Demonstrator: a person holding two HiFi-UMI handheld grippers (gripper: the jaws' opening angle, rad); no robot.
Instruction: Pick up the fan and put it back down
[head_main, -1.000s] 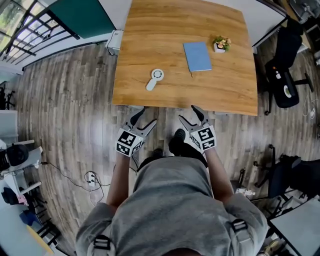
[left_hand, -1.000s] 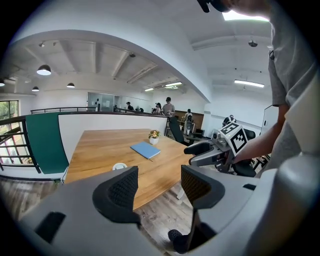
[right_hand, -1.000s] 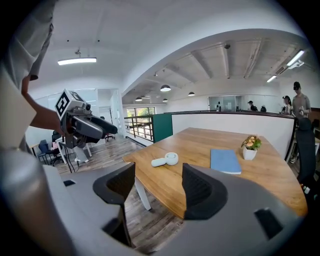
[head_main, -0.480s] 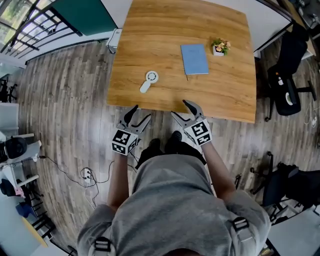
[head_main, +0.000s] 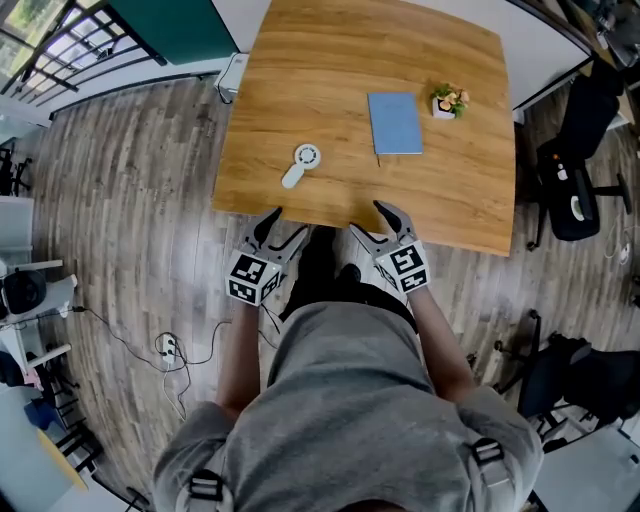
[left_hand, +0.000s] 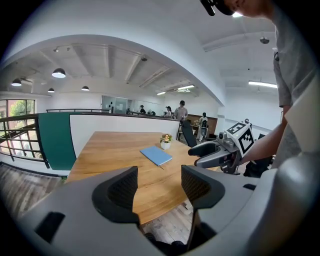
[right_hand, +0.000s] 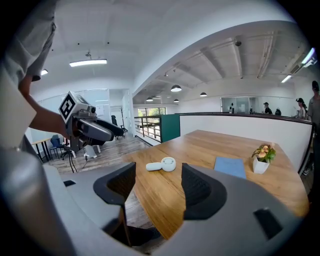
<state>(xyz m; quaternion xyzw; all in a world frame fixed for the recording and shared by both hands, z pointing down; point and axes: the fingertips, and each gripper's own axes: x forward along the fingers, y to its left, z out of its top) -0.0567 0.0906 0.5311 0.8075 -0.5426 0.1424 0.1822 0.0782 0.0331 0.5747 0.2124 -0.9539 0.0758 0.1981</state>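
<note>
The fan (head_main: 301, 163) lay flat on the table (head_main: 330, 60) near its front left edge, untouched and in the same spot as 1 second before. The 2 grippers had edged forward to that front edge. The left gripper (head_main: 284, 223) was nearest the fan but apart from it, and the right gripper (head_main: 378, 217) was further along. Both held their jaws well apart with nothing between them. A blue notebook (head_main: 395, 122) and a small potted plant (head_main: 449, 100) sat further back. The pickup looked to be only at the approach.
</note>
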